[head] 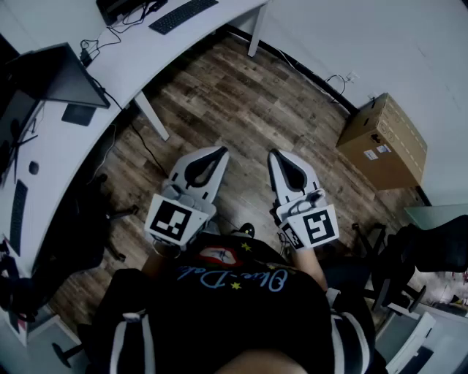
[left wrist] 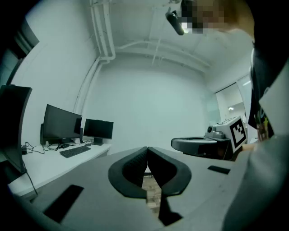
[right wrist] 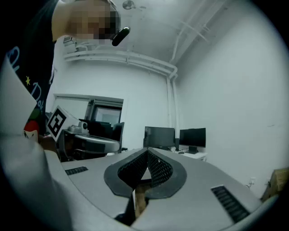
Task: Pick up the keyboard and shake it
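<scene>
A black keyboard (head: 183,14) lies on the white desk (head: 131,66) at the top of the head view, far from both grippers. In the left gripper view the keyboard (left wrist: 75,151) lies in front of two dark monitors (left wrist: 61,124). My left gripper (head: 219,151) and right gripper (head: 276,155) are held side by side at waist height over the wooden floor, pointing level. Both are shut with nothing between the jaws. The left gripper (left wrist: 147,151) shows its pads pressed together, and so does the right gripper (right wrist: 147,152).
A second keyboard (head: 18,215) and a dark monitor (head: 55,77) sit on the desk's left wing. A cardboard box (head: 384,142) stands by the right wall. An office chair (head: 431,248) is at the right, another chair (head: 80,234) at the left. Cables hang under the desk.
</scene>
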A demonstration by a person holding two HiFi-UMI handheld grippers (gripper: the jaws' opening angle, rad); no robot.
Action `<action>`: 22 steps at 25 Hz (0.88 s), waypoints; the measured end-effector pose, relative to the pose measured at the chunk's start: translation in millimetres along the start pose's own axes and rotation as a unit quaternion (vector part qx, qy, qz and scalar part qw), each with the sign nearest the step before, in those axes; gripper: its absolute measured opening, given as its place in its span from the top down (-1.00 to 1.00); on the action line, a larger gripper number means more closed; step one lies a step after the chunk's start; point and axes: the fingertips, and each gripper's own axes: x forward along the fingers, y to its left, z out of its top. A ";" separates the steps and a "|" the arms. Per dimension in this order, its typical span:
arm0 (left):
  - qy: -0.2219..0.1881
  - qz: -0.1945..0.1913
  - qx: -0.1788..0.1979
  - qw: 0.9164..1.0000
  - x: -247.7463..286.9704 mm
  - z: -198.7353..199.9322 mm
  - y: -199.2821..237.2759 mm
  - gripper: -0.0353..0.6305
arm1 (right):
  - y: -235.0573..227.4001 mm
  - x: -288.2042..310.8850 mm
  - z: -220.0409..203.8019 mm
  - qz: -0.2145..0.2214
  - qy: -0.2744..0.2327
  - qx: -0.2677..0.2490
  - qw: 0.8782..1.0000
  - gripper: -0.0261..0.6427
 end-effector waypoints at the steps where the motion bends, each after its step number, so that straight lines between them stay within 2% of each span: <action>1: -0.001 -0.001 0.000 1.000 -0.5 0.2 0.9 0.89 | 0.7 0.9 0.1 -0.001 0.001 -0.001 1.000 0.93; 12: 0.001 -0.005 -0.008 1.000 -1.6 -1.5 16.9 0.89 | 2.1 11.6 -0.8 -0.022 0.006 -0.004 1.000 0.92; 22: 0.006 0.006 -0.019 1.000 -10.1 -6.3 52.2 0.84 | 12.6 39.6 -7.3 -0.027 0.018 -0.002 0.999 0.91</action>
